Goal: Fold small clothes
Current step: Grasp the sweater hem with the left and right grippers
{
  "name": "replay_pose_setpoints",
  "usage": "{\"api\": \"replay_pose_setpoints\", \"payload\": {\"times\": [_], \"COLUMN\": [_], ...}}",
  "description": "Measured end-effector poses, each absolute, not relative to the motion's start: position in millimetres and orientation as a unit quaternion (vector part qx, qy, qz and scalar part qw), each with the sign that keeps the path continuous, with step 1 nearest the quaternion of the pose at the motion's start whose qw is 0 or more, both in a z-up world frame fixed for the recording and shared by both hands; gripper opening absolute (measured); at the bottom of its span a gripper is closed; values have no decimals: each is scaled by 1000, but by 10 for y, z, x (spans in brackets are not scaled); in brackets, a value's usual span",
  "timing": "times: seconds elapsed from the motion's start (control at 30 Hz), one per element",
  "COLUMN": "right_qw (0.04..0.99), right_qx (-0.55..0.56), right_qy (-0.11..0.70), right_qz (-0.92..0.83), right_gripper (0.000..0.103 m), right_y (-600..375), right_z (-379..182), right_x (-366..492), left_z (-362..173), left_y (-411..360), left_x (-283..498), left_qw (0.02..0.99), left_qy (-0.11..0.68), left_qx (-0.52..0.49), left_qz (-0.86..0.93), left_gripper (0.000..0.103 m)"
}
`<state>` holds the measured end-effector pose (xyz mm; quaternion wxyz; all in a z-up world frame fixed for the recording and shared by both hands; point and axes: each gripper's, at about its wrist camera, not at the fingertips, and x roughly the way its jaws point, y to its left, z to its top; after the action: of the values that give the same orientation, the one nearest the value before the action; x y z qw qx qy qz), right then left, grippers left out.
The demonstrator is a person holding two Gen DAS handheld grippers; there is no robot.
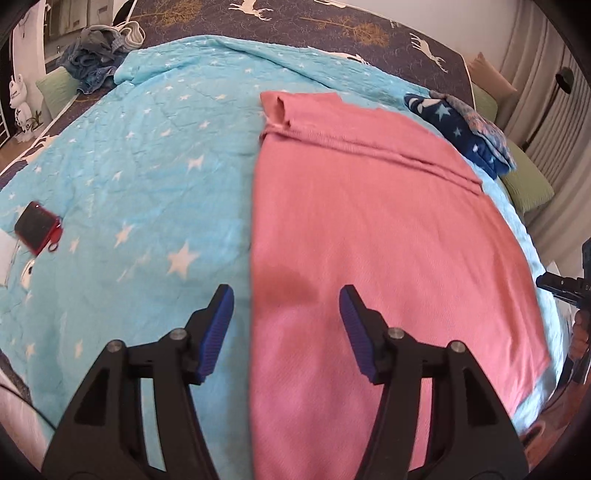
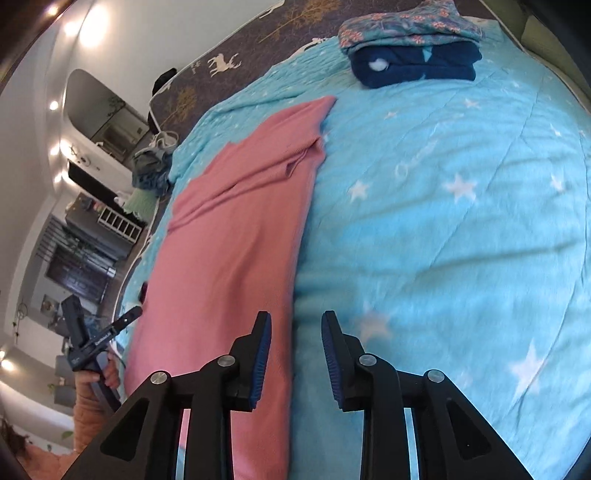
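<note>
A pink garment lies flat on a light blue star-patterned blanket, folded lengthwise with a sleeve laid across its far end. My left gripper hovers open over the garment's left edge, with nothing between its blue pads. In the right wrist view the pink garment runs as a long strip across the blanket. My right gripper stands open above the strip's right edge, with nothing held.
A folded stack of a navy star garment under a floral one sits at the blanket's far corner. Unfolded clothes are heaped at the far left. A red-edged dark case lies at the left. Green pillows line the right side.
</note>
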<state>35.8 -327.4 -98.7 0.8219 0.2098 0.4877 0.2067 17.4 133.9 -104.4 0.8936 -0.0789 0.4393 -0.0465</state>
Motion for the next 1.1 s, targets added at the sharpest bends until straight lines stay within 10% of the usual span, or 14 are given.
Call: {"api": "replay_pose_setpoints", "payload": {"times": [0.83,0.97,1.1], "right_qw": [799,796,791], "right_qx": [223,239,265], "right_qy": [508,499,489], "right_qz": [232,245,255], "right_gripper": [43,54,57], "right_y": [-3209,-3208,-3213], "right_z": [-1209,-1263,-1288], "right_x": [-485,-517,-499], "left_z": [-1214,-1294,-1346], "left_y": [1559,1568,1635], "left_x": [-1067,-1100,-1079], "left_qw": [871,870,863], "left_qy": [431,421,415], "left_qx": [-190,-211,-246], "left_qz": [-138,-148,-153], "left_gripper": [67,19,11]}}
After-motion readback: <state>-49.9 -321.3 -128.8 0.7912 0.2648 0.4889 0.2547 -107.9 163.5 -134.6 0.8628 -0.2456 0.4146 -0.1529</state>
